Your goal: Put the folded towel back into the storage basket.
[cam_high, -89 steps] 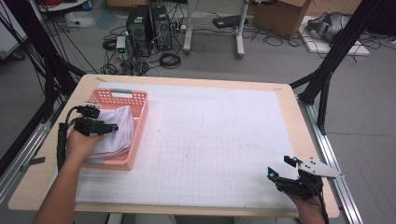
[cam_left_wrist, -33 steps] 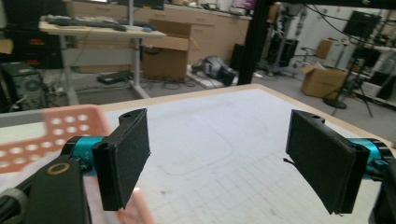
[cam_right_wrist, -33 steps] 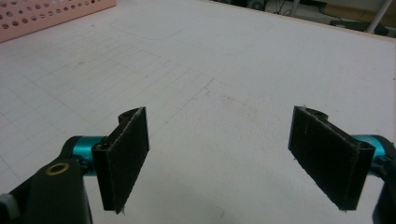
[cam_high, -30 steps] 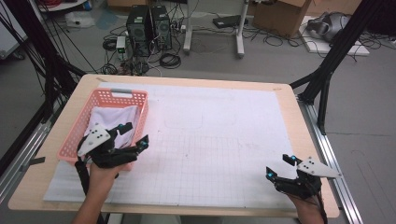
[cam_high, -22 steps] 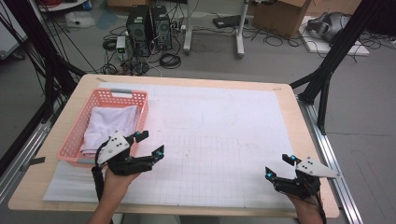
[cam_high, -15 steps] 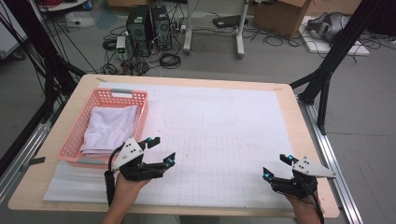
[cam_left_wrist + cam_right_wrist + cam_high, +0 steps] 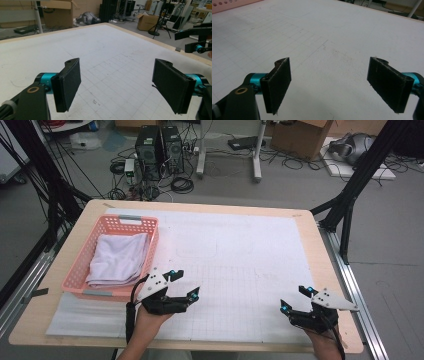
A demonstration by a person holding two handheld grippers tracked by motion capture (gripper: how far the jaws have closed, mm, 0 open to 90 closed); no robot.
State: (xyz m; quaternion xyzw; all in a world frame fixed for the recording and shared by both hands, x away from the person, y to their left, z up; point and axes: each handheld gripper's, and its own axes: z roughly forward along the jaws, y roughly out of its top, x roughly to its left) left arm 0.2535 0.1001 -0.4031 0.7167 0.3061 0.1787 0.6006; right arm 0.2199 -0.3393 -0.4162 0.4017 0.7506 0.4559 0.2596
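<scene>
A pink basket stands at the table's left with a folded white towel lying in it. My left gripper hovers open over the white gridded mat, just right of the basket's near corner, with nothing between its jaws. The left gripper view has its pads wide apart over bare mat. My right gripper is open near the front right edge, also with nothing in it; its pads stand apart above the mat.
The wooden table's edge runs close to the mat on the right. The other gripper appears far right in the left gripper view. A basket corner sits at the top left of the right gripper view. Computers, cables and boxes lie on the floor beyond.
My left gripper has come out of the basket, leaving the towel there, and moved right and toward the front edge, jaws open. The right gripper has barely moved.
</scene>
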